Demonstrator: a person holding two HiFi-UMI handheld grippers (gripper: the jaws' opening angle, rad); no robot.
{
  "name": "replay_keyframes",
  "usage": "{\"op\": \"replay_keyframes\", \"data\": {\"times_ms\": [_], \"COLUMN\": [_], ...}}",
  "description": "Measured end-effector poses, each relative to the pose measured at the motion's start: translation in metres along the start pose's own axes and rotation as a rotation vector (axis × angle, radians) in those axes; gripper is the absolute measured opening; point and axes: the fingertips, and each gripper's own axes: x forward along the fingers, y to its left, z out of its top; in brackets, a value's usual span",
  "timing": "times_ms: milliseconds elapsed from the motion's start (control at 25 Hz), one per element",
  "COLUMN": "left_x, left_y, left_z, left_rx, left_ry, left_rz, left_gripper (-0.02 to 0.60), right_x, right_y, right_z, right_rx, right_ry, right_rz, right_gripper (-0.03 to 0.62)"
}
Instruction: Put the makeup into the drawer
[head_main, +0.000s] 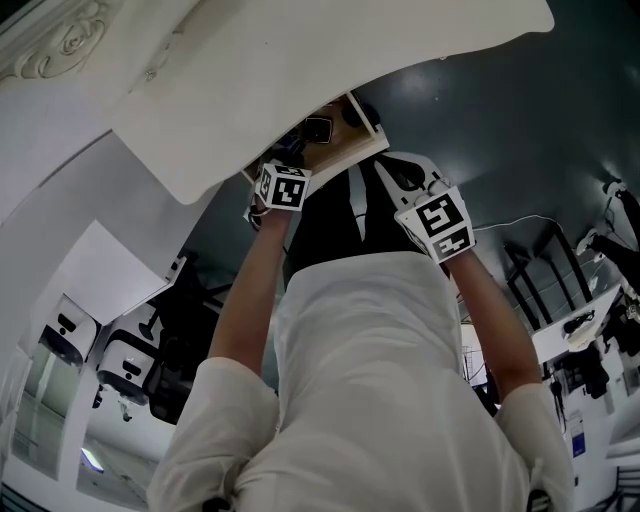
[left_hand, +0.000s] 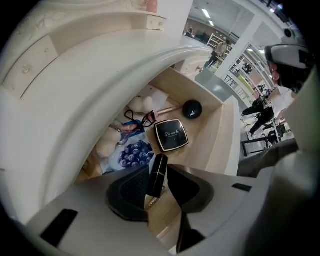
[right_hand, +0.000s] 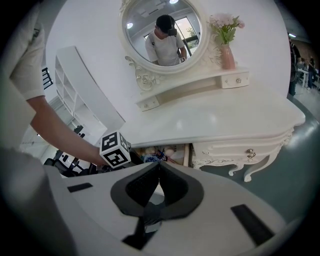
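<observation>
1. The left gripper (left_hand: 161, 170) is pointed straight down over the open pale wooden drawer (left_hand: 210, 135) of the white dressing table (right_hand: 210, 120), evidently so that whatever is let go lands inside.
2. Its jaws are spread wide. A slim glossy black lipstick tube (left_hand: 158, 176) stands between them, leaning on the left pad and clear of the right, so it is judged unclamped.
3. The right gripper (right_hand: 159, 167) is held back from the table, its jaws closed on nothing.
4. The tube is seen upright above the drawer floor, near a square black compact (left_hand: 171, 135) and a blueberry-print pouch (left_hand: 134, 154).
</observation>
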Motion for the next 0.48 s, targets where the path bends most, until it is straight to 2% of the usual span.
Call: {"op": "replay_keyframes", "data": {"times_ms": [280, 480], "left_x": [-0.012, -0.037], "left_y": [0.001, 0.002], "left_z": [0.004, 0.01], "left_rx": [-0.06, -0.141], "left_ry": [-0.027, -0.086], "left_rz": [0.042, 0.077], "left_gripper": [0.125, 0.124], "right_x": [-0.015, -0.024], "right_y": [-0.01, -0.009], "right_z": [0.01, 0.023], "right_rx": [-0.036, -0.108], "right_ry": [-0.024, -0.03], "right_rz": [0.011, 0.043], "right_gripper": [0.031, 0.031]}}
